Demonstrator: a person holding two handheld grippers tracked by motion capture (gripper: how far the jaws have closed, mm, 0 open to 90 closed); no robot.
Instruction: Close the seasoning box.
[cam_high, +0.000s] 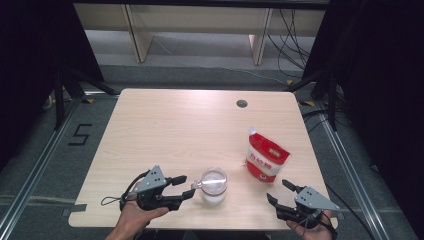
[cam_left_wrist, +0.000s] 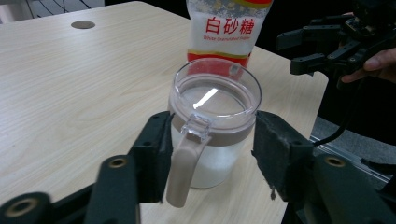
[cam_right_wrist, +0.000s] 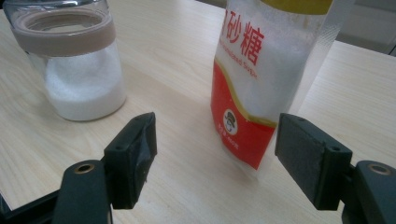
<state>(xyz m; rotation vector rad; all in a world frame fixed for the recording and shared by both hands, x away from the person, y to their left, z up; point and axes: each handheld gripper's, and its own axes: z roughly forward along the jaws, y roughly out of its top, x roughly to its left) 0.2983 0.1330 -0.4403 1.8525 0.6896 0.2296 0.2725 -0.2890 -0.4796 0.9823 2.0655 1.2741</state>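
A light wooden table (cam_high: 165, 130) seen from above, with a person's two hands entering from the near edge, each holding a black two-jaw gripper.

The left gripper (cam_high: 184, 187) sits at the near edge, its jaws spread wide on either side of a clear sugar jar (cam_high: 214, 185). In the left gripper view the jaw pads flank the jar's brown collar; the left pad looks to be touching or nearly touching it, while the right pad stands just apart. The jar's beige handle (cam_left_wrist: 183, 170) points back between the jaws. The step in hand appears to be steadying the jar. To do it well, the jaws should close squarely on the collar, not on the handle or the flip-lid tab, and only firmly enough to stop the jar sliding.

The right gripper (cam_high: 281, 192) hovers near the table's near right corner, jaws wide and empty, aimed at a bag of white sugar (cam_high: 266, 157) standing upright just beyond it. A grip on the bag's firmer lower body would likely hold better than on its slack top.

The jar is round and transparent, roughly half full of white sugar, with a clear lid (cam_left_wrist: 214, 95). The bag is red and white with Chinese lettering. Jar and bag stand near each other, not touching.
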